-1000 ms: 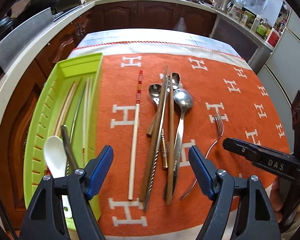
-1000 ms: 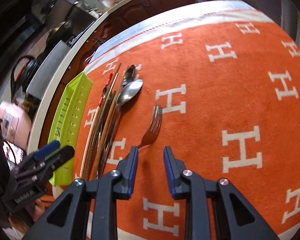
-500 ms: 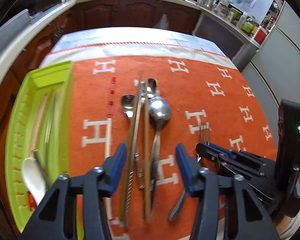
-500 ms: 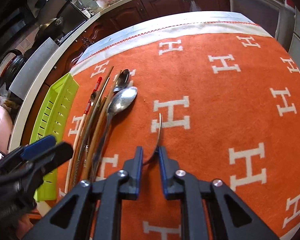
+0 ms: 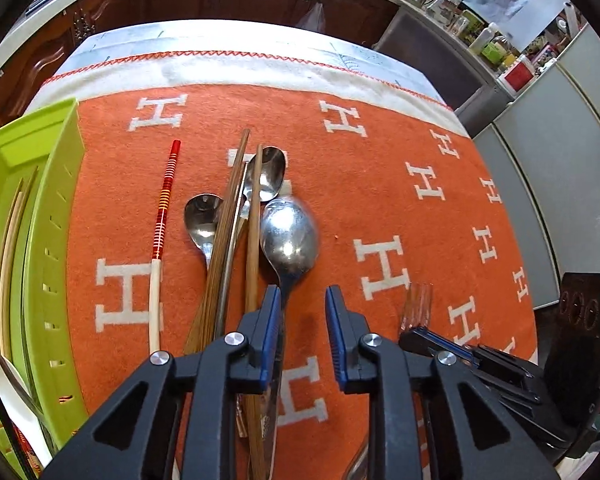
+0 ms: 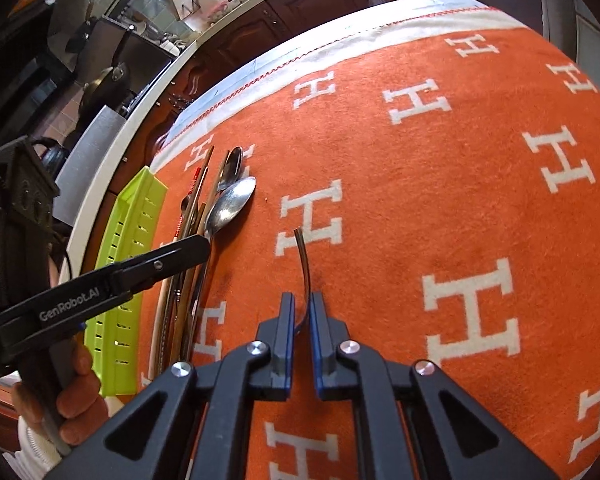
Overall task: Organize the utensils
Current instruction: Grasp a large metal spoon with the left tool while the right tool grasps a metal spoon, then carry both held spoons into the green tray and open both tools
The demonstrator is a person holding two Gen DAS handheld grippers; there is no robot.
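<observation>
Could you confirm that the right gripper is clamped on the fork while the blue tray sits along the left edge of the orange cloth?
Not quite: the tray is lime green, not blue, as the left wrist view shows. The rest holds: the right gripper is clamped on the fork, and the tray sits along the left edge of the orange cloth.

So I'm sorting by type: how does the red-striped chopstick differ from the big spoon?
The chopstick is a thin straight stick, red-striped above and cream below; the spoon is shiny metal with a wide bowl. The chopstick lies alone; the spoon lies beside the pile. Both lie lengthwise on the orange cloth.
</observation>
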